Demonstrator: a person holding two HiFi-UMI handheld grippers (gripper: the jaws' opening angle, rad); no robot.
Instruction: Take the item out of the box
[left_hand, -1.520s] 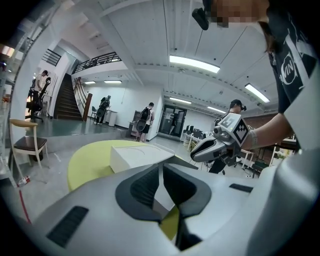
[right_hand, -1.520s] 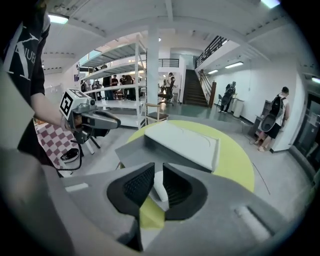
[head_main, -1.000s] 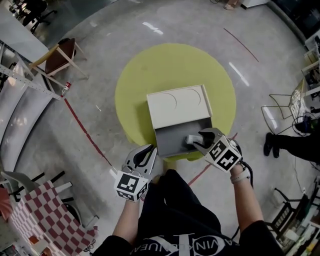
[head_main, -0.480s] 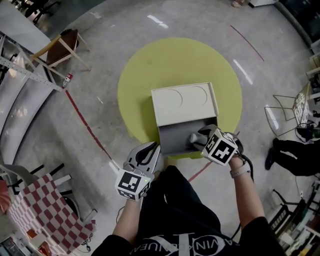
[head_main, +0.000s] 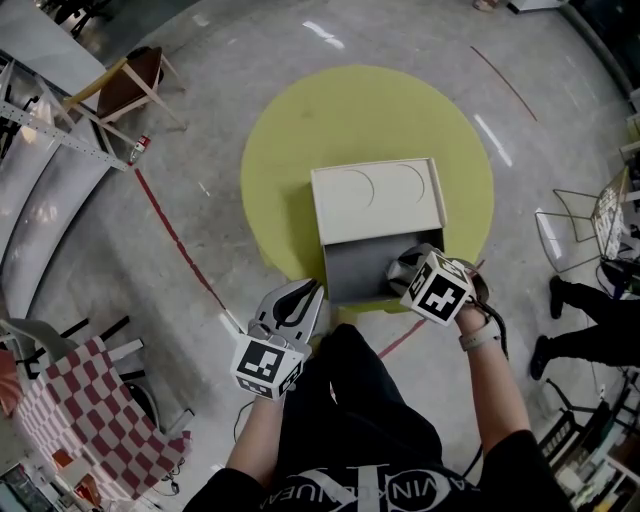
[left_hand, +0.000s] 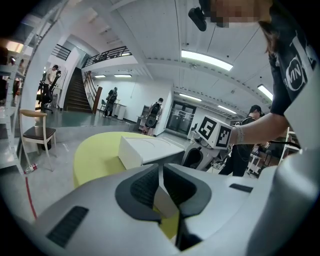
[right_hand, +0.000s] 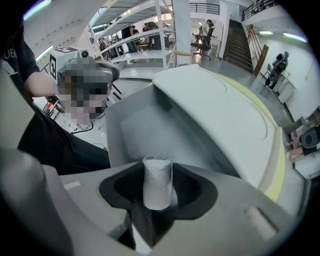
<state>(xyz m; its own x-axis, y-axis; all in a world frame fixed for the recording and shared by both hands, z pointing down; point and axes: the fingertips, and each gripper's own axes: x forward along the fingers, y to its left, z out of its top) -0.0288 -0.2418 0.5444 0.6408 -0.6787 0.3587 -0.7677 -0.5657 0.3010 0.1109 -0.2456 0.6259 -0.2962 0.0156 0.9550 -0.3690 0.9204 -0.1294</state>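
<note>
A white box (head_main: 378, 200) lies on a round yellow table (head_main: 290, 140), its lid slid back over a grey open compartment (head_main: 358, 268). My right gripper (head_main: 408, 268) reaches into the compartment's near right corner. In the right gripper view a small white pouch (right_hand: 157, 181) stands upright between the wide-set pads of the right gripper (right_hand: 157, 175); I see no squeeze on it. My left gripper (head_main: 298, 300) hangs off the table's near edge, left of the box, jaws together and empty. The left gripper view shows the left gripper (left_hand: 160, 172) and the box (left_hand: 150, 149) beyond it.
A wooden chair (head_main: 125, 88) stands on the floor at far left beside metal shelving (head_main: 55, 150). A red floor line (head_main: 170, 235) runs past the table. A checkered cloth (head_main: 85, 425) lies near left. A person's legs (head_main: 585, 325) and a wire chair (head_main: 570, 225) are to the right.
The right gripper has shifted slightly over the pouch in the box corner, so the pouch is now mostly covered in the head view. The left gripper has stayed in place.
</note>
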